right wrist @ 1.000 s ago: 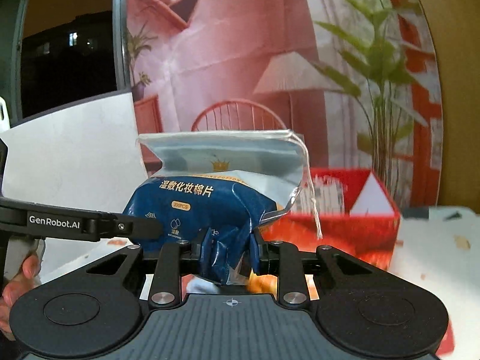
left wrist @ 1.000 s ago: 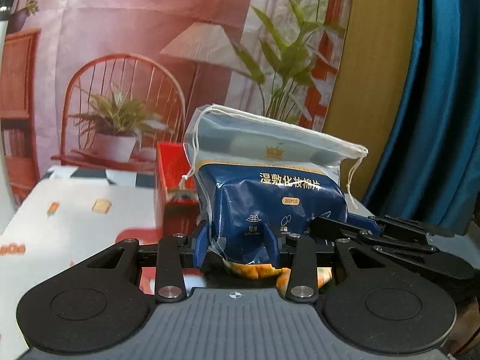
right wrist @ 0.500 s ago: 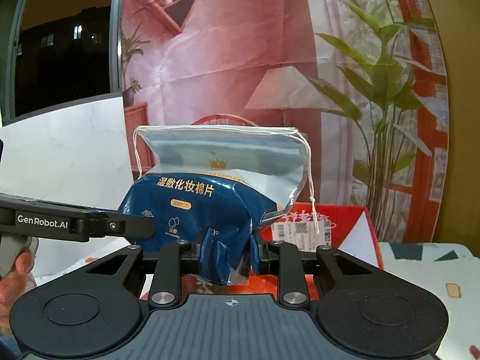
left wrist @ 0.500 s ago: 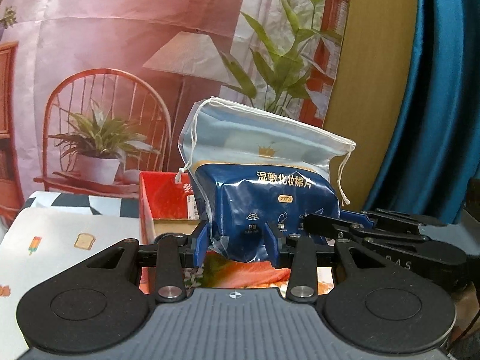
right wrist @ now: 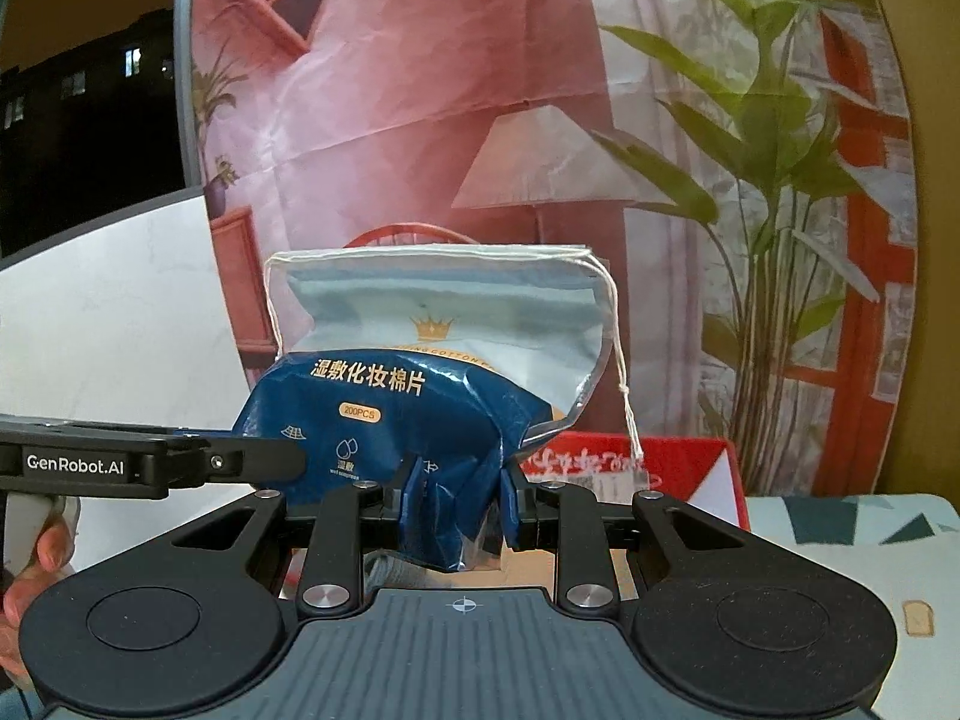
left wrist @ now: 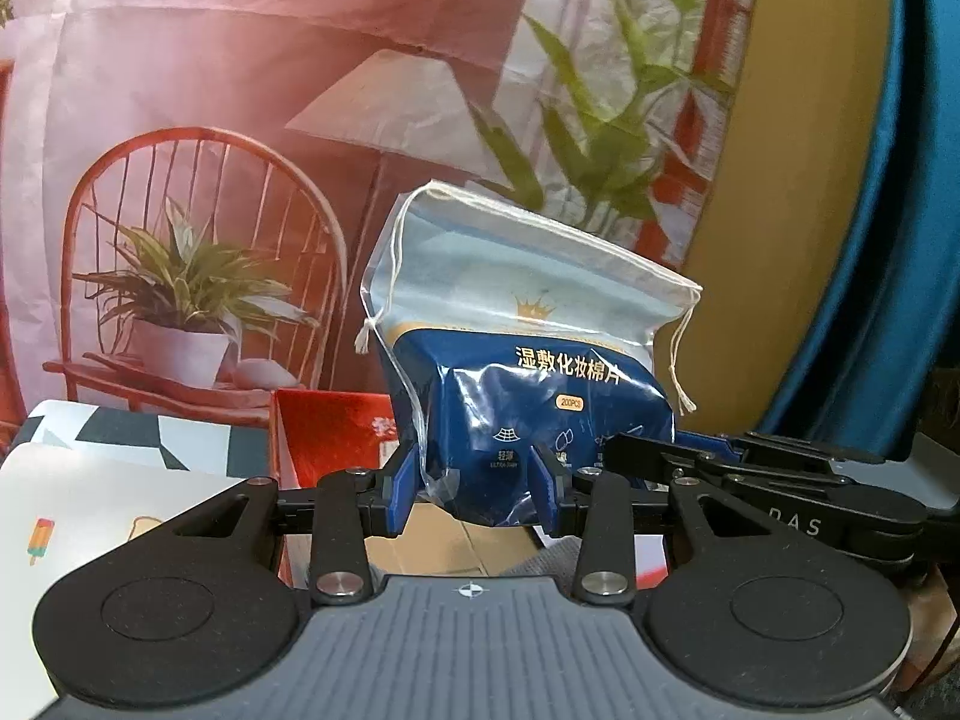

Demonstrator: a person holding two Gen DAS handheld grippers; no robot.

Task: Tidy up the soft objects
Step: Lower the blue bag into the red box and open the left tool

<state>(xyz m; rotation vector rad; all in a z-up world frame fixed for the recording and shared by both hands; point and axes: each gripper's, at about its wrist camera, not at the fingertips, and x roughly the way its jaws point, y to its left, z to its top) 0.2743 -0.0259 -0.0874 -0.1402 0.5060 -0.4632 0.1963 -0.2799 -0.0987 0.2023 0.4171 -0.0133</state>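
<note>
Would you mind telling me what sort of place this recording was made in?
Probably a staged indoor recording setup, not a real living room: the chair, lamp and plants are only printed on a creased backdrop, which hangs behind a patterned tablecloth, beside a blue curtain.

Red box [left wrist: 327, 432] directly below bag [left wrist: 528, 372]; backdrop [left wrist: 240, 90] close behind blocks forward path.

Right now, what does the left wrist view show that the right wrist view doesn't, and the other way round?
Left wrist only: the blue curtain and the right tongs' side. Right wrist only: a dark window, a hand on the left tongs' handle, and the red box's barcode label. Both show the cotton pad bag gripped at its bottom by both tongs, above the red box.
</note>
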